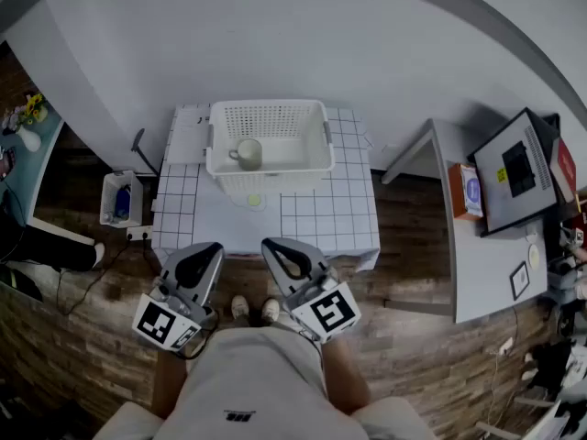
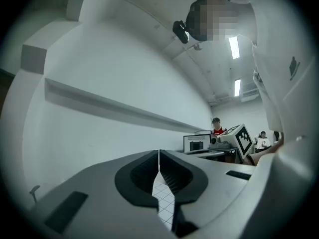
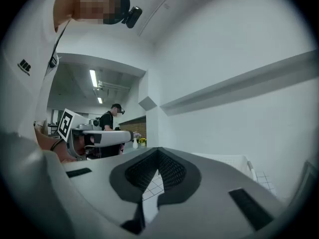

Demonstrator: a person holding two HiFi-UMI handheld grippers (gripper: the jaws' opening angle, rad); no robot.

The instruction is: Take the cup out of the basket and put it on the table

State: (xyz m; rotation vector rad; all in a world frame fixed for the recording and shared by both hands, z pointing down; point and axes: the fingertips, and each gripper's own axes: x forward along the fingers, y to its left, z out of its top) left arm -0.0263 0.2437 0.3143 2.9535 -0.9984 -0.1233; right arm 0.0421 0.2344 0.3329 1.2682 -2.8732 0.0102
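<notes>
Nearest the person, the left gripper (image 1: pixel 211 247) and right gripper (image 1: pixel 271 245) hung just short of the tabletop's (image 1: pixel 321 216) front edge, each pair of fingers pressed together on nothing. The cup (image 1: pixel 249 153) sat well beyond them, inside the white basket (image 1: pixel 269 108), left of its middle. Neither gripper view showed the cup. A small pale spot (image 1: pixel 254 200) in front of the basket was too small to identify.

Even, diffuse indoor light. The white table (image 1: pixel 316 216) and wall (image 1: pixel 275 35) render bright without glare; the wooden floor (image 1: pixel 83 337) is notably darker. The basket (image 1: pixel 266 119) mesh keeps its detail. Ceiling strip lights (image 2: pixel 233 47) clip to white. Strong fisheye bending at all edges — both gripper views carry a black vignette, with the foreground slightly soft.
</notes>
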